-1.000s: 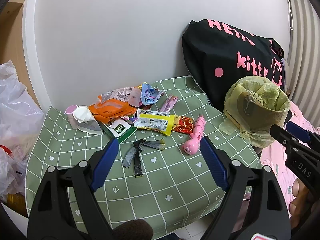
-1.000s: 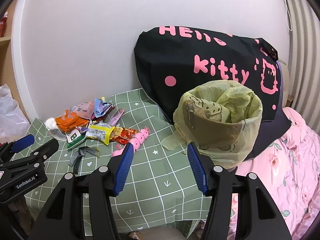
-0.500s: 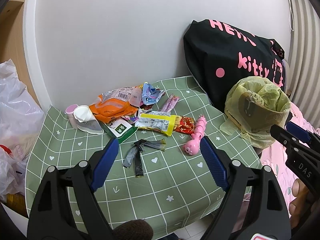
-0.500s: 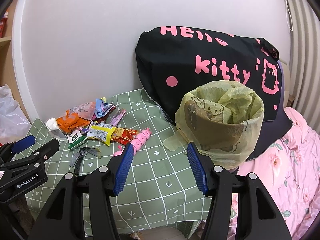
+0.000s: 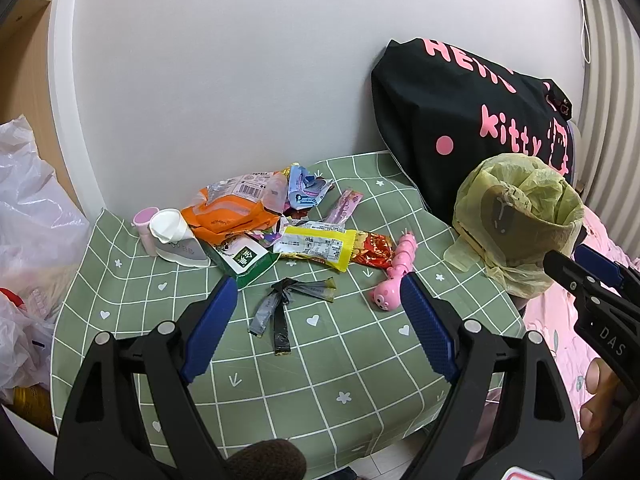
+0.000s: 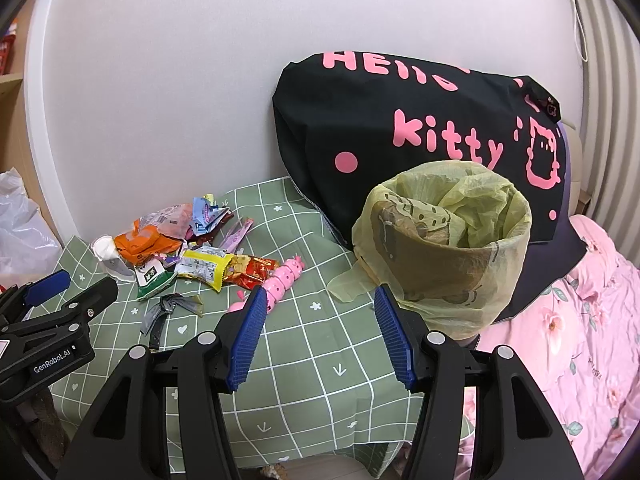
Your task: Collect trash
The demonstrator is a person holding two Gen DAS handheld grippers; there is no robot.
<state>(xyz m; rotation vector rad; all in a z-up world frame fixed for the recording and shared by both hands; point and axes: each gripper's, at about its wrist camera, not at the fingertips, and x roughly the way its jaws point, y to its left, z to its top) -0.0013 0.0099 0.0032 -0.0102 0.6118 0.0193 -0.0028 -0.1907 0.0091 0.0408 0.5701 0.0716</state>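
A heap of wrappers lies on the green checked tablecloth [image 5: 320,368]: an orange pack [image 5: 228,220], a yellow wrapper [image 5: 320,245], a green-white pack [image 5: 246,261], a red wrapper [image 5: 374,249], a knotted grey-black wrapper [image 5: 282,304] and a crushed white cup [image 5: 170,228]. A pink toy [image 5: 394,276] lies to the right. A bin with a yellow-green liner [image 6: 452,248] stands at the table's right edge. My left gripper [image 5: 318,300] is open and empty above the near table, just short of the grey-black wrapper. My right gripper [image 6: 320,312] is open and empty beside the bin.
A black Hello Kitty bag [image 6: 400,132] leans on the white wall behind the bin. A pink floral blanket [image 6: 568,340] lies at right. White plastic bags [image 5: 28,216] sit left of the table. The left gripper shows in the right wrist view [image 6: 52,312].
Both views shifted only slightly; the scene has drifted a little. Nothing was picked up or released.
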